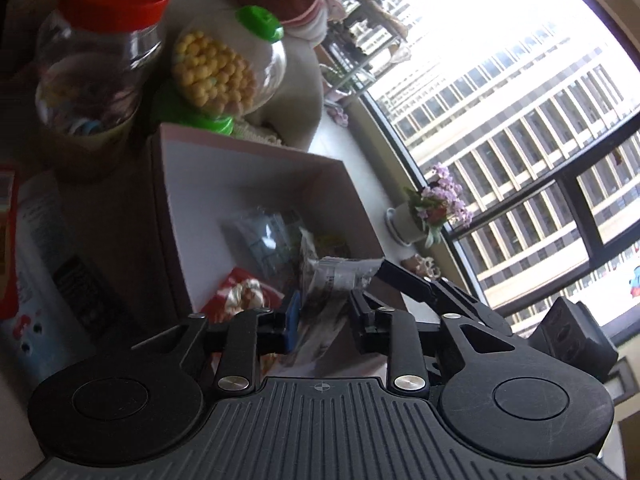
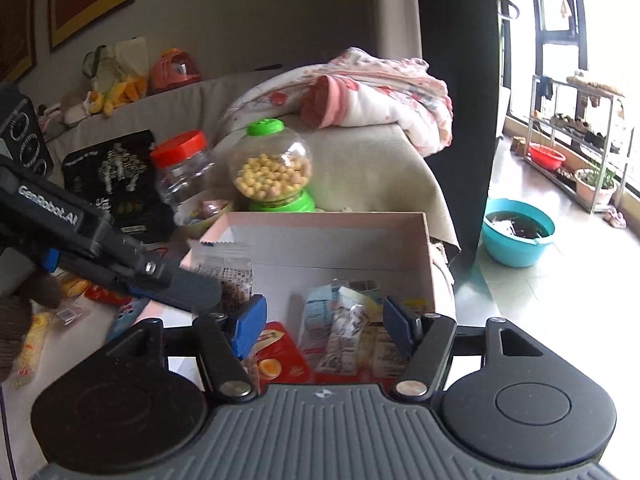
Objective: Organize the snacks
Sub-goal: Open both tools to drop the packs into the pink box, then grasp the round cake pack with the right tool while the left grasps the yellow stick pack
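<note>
My left gripper (image 1: 326, 314) is shut on a clear snack packet (image 1: 340, 276) with dark print. In the right wrist view this packet (image 2: 226, 268) stands upright at the left gripper (image 2: 192, 290), over the near left corner of the pink cardboard box (image 2: 320, 220). My right gripper (image 2: 324, 328) is open above the box's snacks, with nothing pressed between its blue pads (image 2: 250, 326). Inside lie a red packet with an egg picture (image 2: 280, 356) and pale blue and white packets (image 2: 340, 328). In the left wrist view a right gripper finger (image 1: 404, 280) sits beside the held packet's end.
Behind the box stand a red-lidded clear jar (image 2: 184, 172) and a green candy dispenser (image 2: 272, 168) with yellow balls. A black bag (image 2: 116, 176) and loose snacks (image 2: 36, 340) lie to the left. A folded blanket (image 2: 360, 92) and a teal basin (image 2: 518, 232) are further off.
</note>
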A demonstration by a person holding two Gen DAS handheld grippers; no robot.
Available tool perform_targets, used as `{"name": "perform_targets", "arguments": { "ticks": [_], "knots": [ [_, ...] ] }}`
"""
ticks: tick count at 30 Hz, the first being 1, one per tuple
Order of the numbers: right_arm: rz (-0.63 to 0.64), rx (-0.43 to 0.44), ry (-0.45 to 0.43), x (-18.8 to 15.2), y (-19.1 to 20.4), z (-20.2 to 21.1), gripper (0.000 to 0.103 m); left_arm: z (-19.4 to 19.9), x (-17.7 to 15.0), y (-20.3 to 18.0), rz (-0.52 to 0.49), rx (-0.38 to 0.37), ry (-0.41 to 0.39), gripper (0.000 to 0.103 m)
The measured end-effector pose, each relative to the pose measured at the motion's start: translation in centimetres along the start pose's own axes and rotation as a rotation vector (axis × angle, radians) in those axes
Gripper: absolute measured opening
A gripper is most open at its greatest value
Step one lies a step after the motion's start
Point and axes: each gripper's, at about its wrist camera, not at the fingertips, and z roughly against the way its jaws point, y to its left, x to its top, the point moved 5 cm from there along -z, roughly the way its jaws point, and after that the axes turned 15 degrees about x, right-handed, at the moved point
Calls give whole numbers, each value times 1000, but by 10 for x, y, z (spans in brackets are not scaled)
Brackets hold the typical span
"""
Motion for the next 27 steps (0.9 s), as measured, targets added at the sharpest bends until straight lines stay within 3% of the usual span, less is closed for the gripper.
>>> {"name": "perform_targets", "arguments": {
  "ticks": [4, 8, 11, 14, 20, 27],
  "knots": [
    [29, 19, -16, 3, 18, 11, 71, 8, -19, 18, 99, -46, 42, 19],
    [95, 19, -27, 5, 44, 18, 73, 26, -32, 25, 99, -108, 0, 19],
    [128, 26, -15, 4, 61, 20, 73, 43, -36, 25, 46, -106, -85, 19],
    [153, 32, -3, 3, 76, 21, 73, 50, -42, 26, 54, -111, -70, 12],
    [194, 45, 25, 3, 105, 17, 73, 54, -56, 46, 112, -32, -48, 8],
    [260, 70, 68, 1, 143, 7, 74, 89, -76, 69, 102, 37, -93, 7]
  ]
}}
